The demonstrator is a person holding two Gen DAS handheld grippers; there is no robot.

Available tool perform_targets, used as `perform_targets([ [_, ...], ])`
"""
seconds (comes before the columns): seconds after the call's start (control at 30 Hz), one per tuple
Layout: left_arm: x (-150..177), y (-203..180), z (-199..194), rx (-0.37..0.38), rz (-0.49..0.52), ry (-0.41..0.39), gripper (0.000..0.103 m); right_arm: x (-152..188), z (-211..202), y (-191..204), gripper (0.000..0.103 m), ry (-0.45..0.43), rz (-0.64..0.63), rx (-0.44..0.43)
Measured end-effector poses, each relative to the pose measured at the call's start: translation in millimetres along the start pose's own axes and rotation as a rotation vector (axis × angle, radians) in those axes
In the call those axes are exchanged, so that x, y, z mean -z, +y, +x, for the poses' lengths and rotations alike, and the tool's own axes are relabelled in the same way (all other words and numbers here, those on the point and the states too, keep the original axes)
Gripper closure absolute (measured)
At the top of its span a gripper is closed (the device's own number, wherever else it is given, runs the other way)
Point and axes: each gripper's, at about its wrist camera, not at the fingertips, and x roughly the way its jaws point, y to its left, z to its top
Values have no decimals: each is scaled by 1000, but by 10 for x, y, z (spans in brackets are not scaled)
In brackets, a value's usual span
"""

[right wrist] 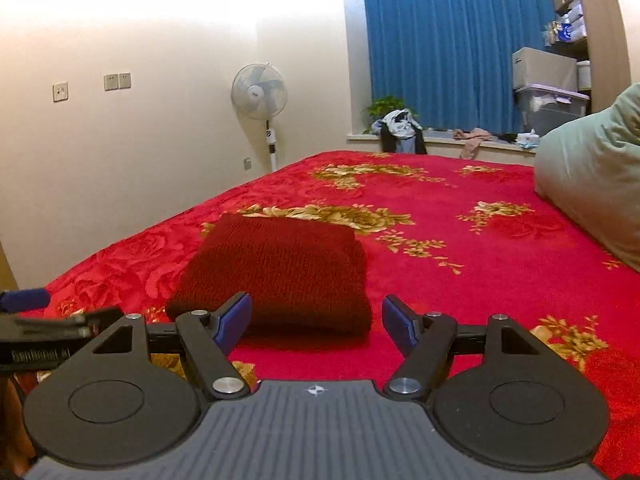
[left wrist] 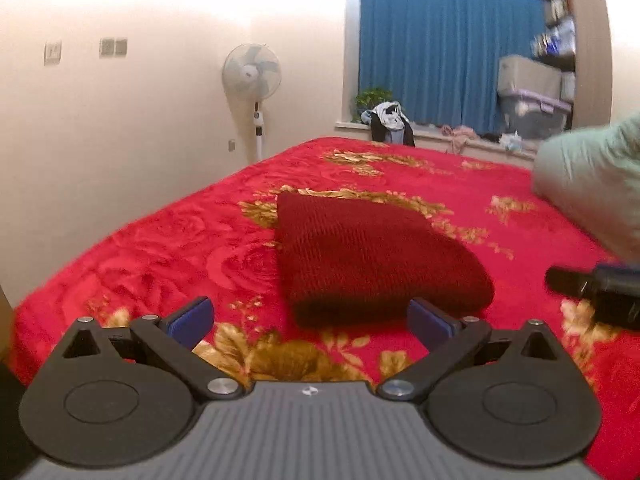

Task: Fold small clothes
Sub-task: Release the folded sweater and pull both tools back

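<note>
A dark red knitted garment (left wrist: 372, 256) lies folded into a thick rectangle on the red flowered bedspread (left wrist: 168, 248). My left gripper (left wrist: 310, 318) hovers just in front of its near edge, jaws wide open with nothing between the blue pads. In the right wrist view the same folded garment (right wrist: 280, 272) lies ahead and slightly left. My right gripper (right wrist: 316, 320) is open too, its pads standing clear of the cloth's near edge. The right gripper (left wrist: 596, 288) shows as a dark blurred shape at the right of the left wrist view, and the left gripper (right wrist: 44, 328) at the left edge of the right wrist view.
A pale green pillow (right wrist: 592, 172) lies on the bed at the right. A standing fan (right wrist: 260, 96) is by the wall beyond the bed's left edge. A window ledge (right wrist: 440, 140) behind the bed holds clothes, a plant and storage boxes under a blue curtain (right wrist: 440, 48).
</note>
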Motion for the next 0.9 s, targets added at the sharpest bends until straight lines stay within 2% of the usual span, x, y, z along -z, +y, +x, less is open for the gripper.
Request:
perform_targets([
  [0.23,-22,40,111,-45,4,19,0,47,152,61,29,30,0,-18],
  [0.57,-19,-1,200,-25,-3,75,0,82,170,158,29,51,-17,-28],
  [0.9,-9,-13,207,-27,2,93,0,117,225,190,29,74,-25,-33],
])
